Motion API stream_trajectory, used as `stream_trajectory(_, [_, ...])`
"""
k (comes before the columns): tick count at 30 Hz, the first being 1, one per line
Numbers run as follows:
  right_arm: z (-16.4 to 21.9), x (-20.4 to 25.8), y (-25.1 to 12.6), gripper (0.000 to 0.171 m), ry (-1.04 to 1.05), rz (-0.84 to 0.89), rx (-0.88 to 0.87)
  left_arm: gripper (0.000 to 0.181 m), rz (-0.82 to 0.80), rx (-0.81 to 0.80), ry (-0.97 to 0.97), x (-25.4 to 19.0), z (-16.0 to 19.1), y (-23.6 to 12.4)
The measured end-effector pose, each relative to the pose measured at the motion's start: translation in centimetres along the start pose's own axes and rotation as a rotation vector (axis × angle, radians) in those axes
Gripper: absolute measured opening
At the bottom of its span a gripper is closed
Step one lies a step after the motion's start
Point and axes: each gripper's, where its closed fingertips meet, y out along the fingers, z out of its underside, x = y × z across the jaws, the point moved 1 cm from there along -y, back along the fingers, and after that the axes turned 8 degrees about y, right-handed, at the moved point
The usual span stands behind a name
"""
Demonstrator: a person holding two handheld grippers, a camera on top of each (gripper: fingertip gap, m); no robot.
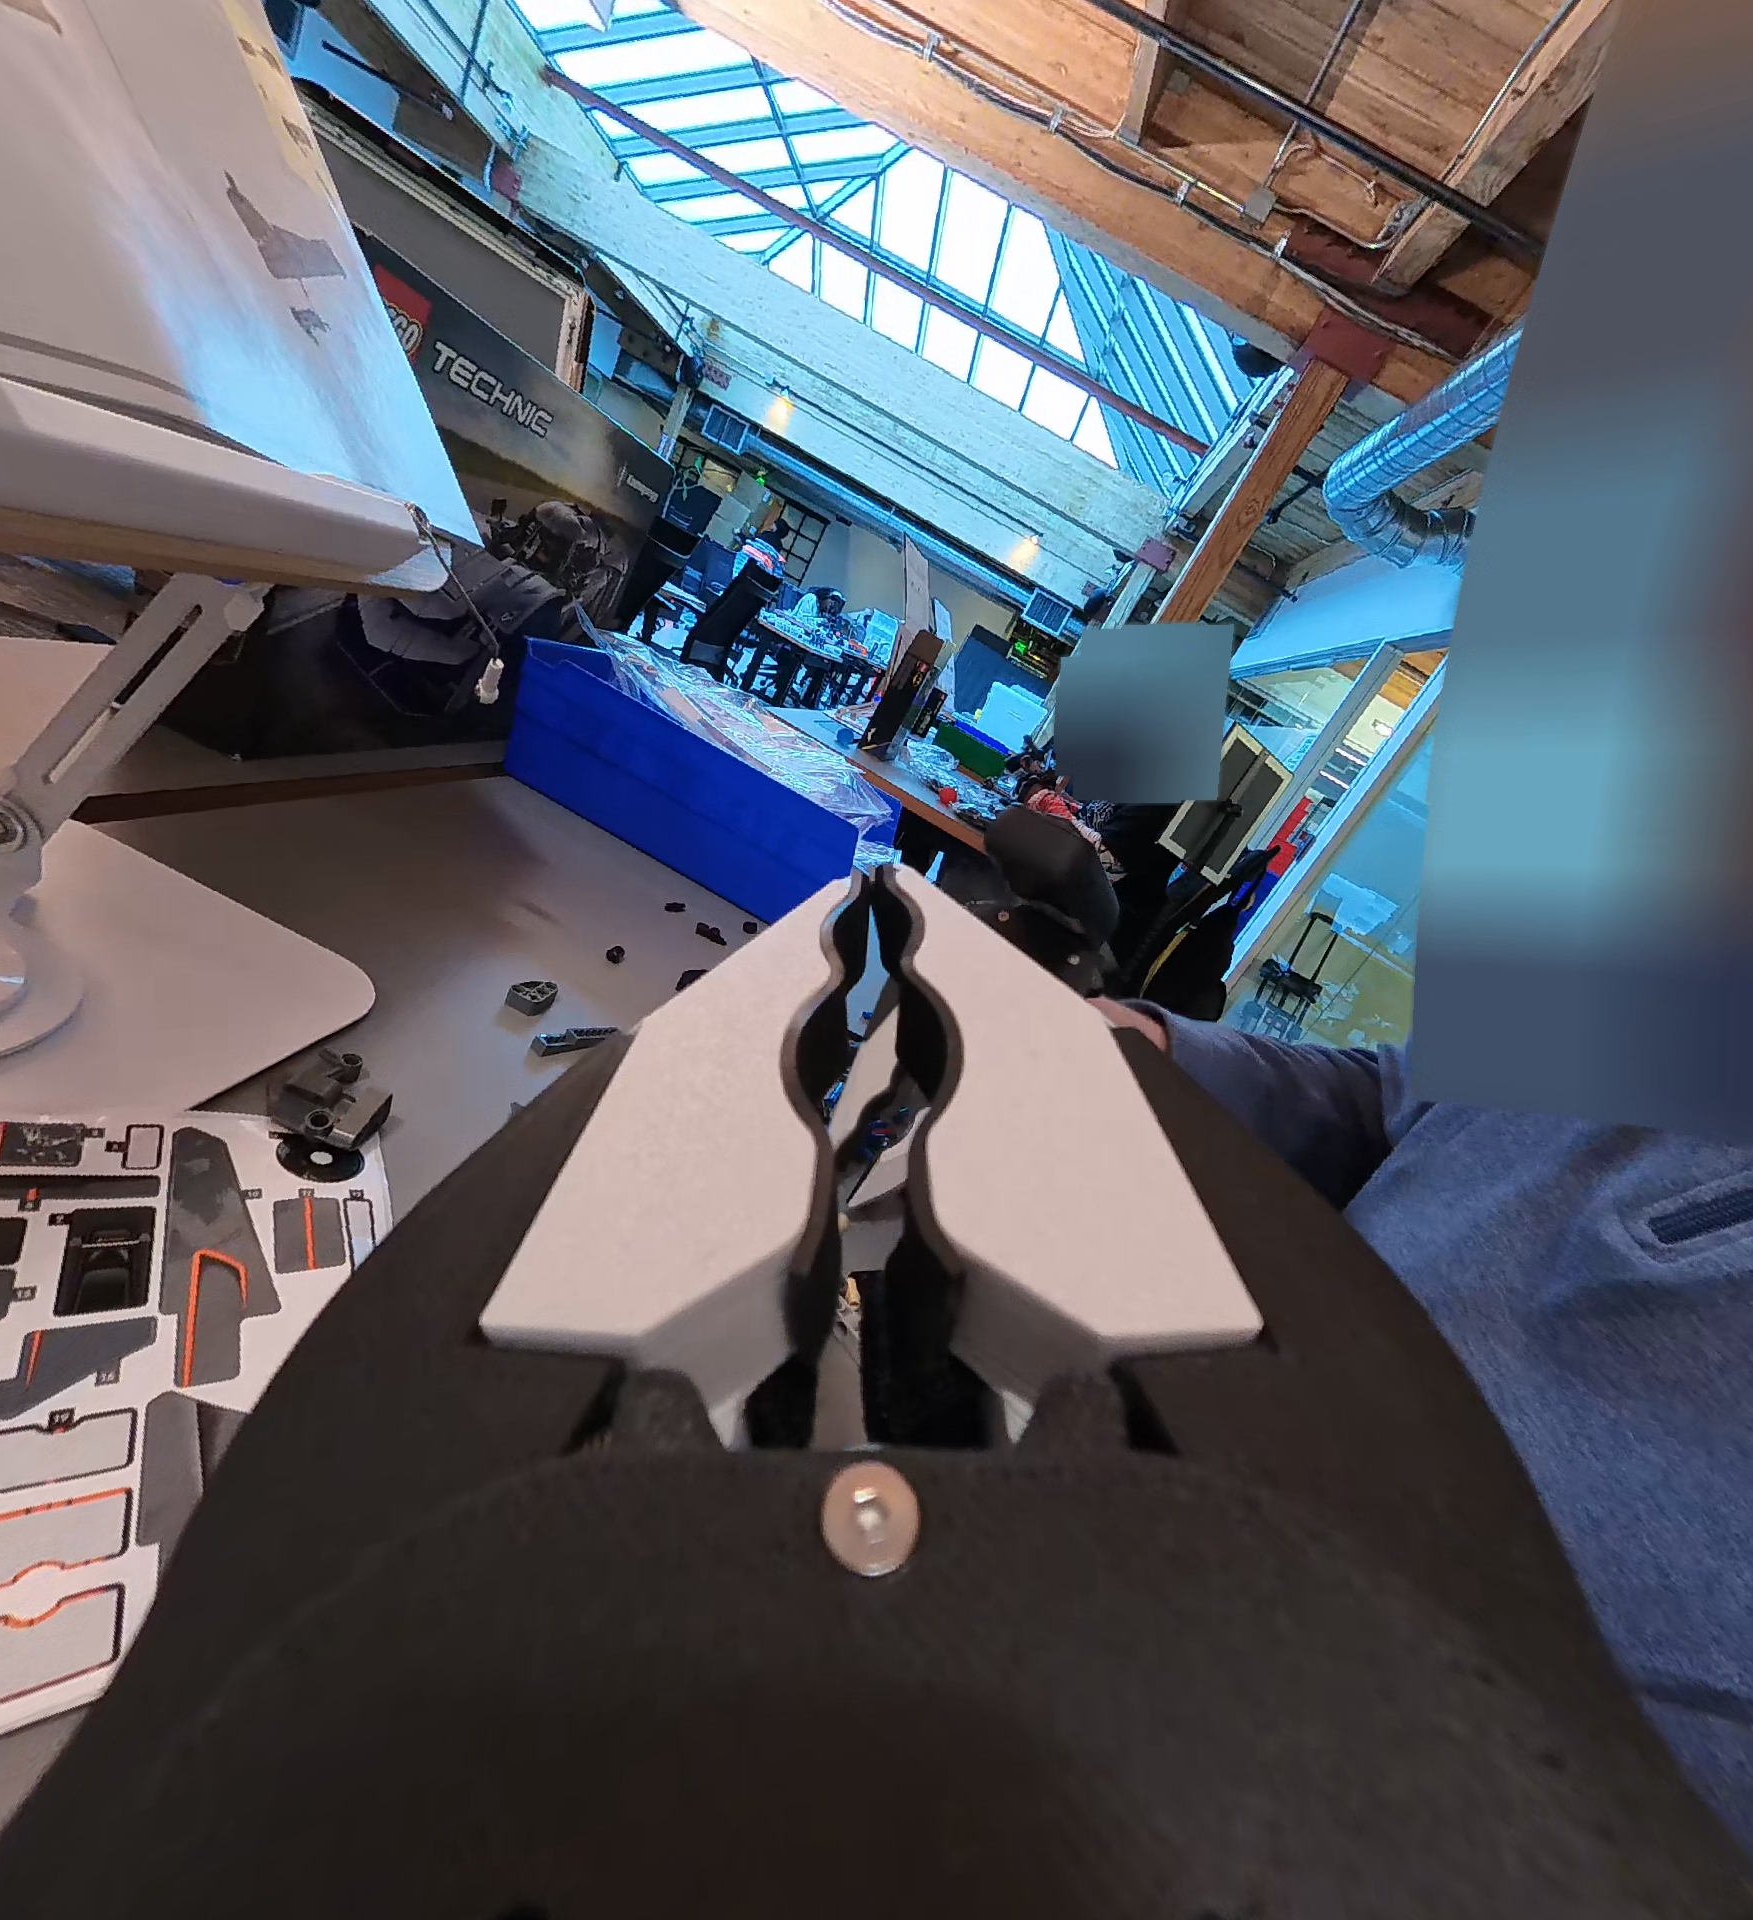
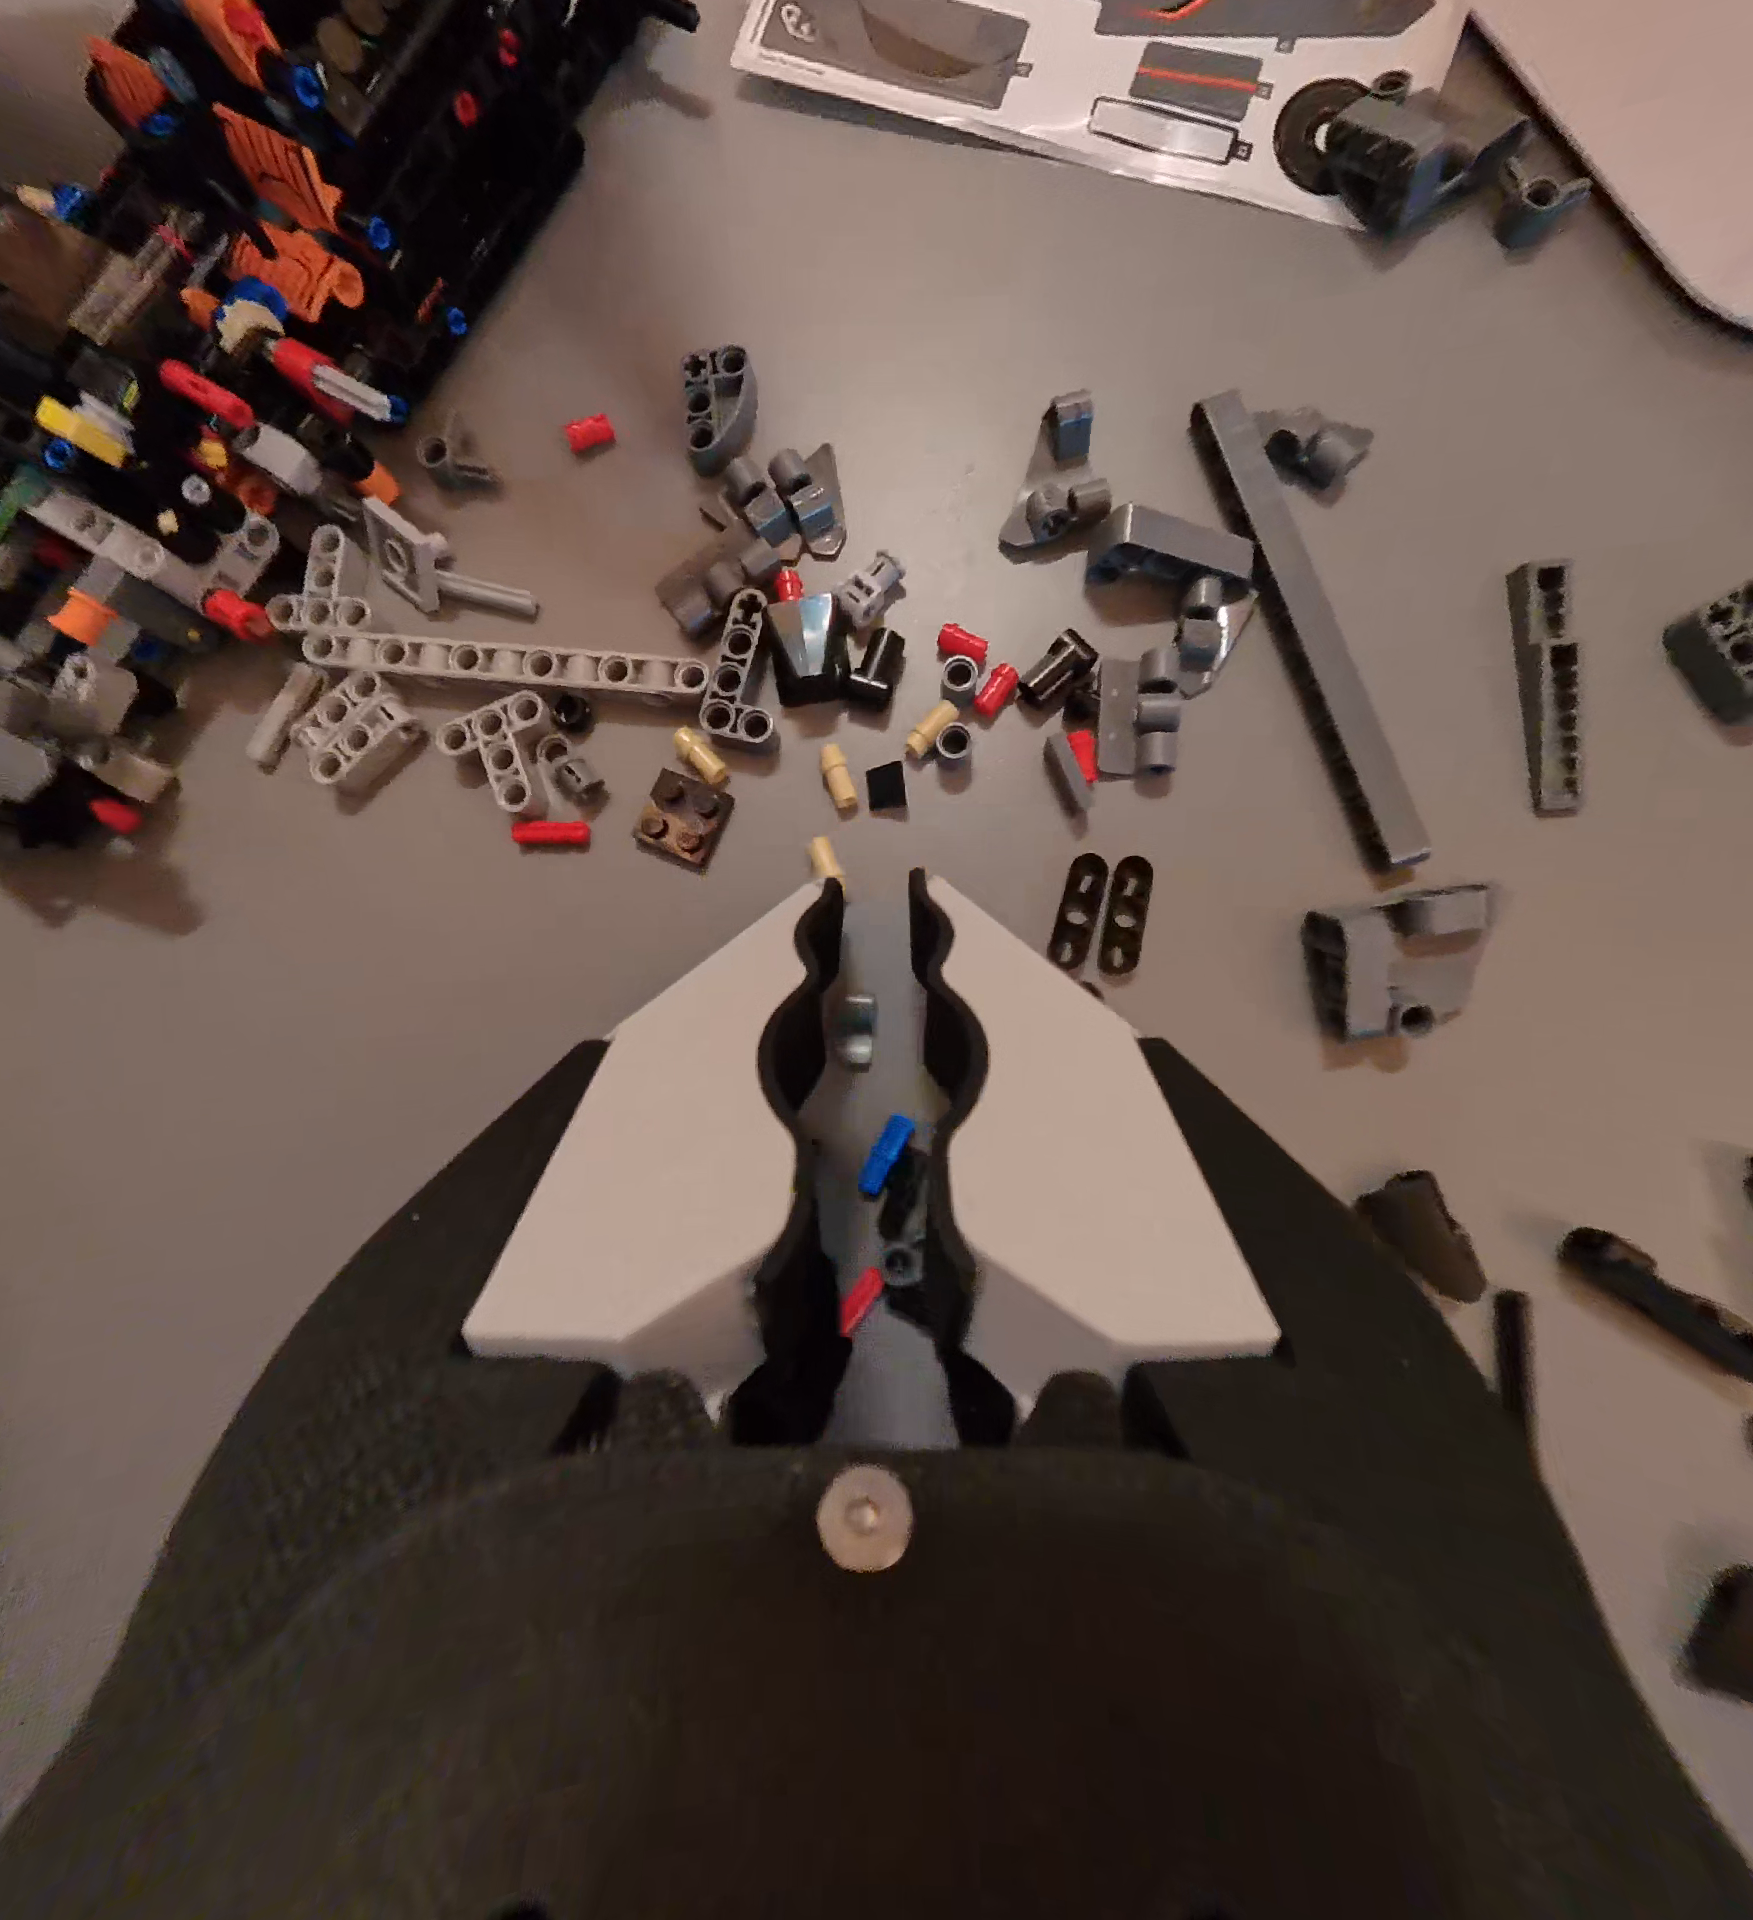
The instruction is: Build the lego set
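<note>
Left view tilted up across table (image 1: 456, 883); right view straight down.

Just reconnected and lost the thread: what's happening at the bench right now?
A person is building a Lego set with two handheld grippers. The right gripper hangs over loose parts scattered on the grey table, its fingers slightly apart and holding nothing, tips just short of a tan pin. The half-built model sits at far left, the sticker sheet at the top. The left gripper is raised, tilted toward the room, nearly closed with nothing visibly held.
</note>
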Motion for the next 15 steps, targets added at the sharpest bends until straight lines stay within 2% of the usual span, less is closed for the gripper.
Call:
stream_trajectory(3, [0.4,0.2,0.0,0.012,-0.117,-0.034,0.035,0.000,-0.001,0.000,0.001,-0.1,0.1,0.1])
stream_trajectory(7, [0.6,1.0,0.4,0.011,-0.175,-0.050,0.030,0.000,-0.001,0.003,0.006,0.0,0.1,0.2])
stream_trajectory(9, [0.7,1.2,0.7,0.012,-0.171,-0.062,0.026,0.000,0.001,0.002,0.003,0.1,0.2,0.3])
stream_trajectory(11, [0.5,1.2,0.8,0.003,-0.166,-0.062,0.010,0.000,0.001,0.005,-0.001,0.2,0.3,0.4])
stream_trajectory(15, [0.4,1.2,0.8,0.002,-0.164,-0.046,-0.010,0.000,0.004,0.007,-0.008,0.1,0.5,0.7])
